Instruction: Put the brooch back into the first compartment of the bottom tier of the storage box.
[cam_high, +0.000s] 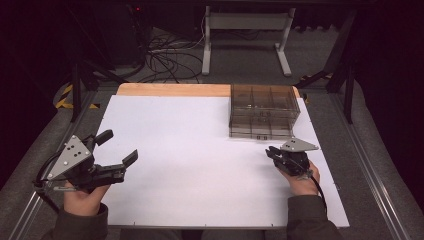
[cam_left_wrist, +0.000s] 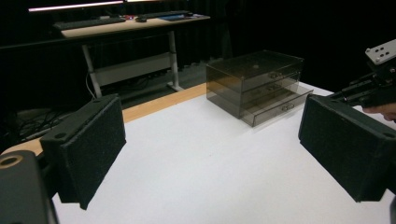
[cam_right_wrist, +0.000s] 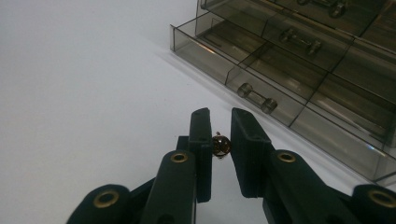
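A smoky see-through drawer box stands at the far right of the white table top. Its bottom drawer is pulled out, and the compartments I can see in it look empty. My right gripper hovers just in front of that drawer, shut on a small brown bead pinched between its pads. In the high view the right gripper sits a little short of the box's front. My left gripper rests at the near left with its jaws spread wide and nothing between them; from the left gripper view it faces the box.
A strip of bare wood runs along the table's far edge. Beyond it stand a desk frame and loose cables on the floor. Metal rails flank the table on both sides.
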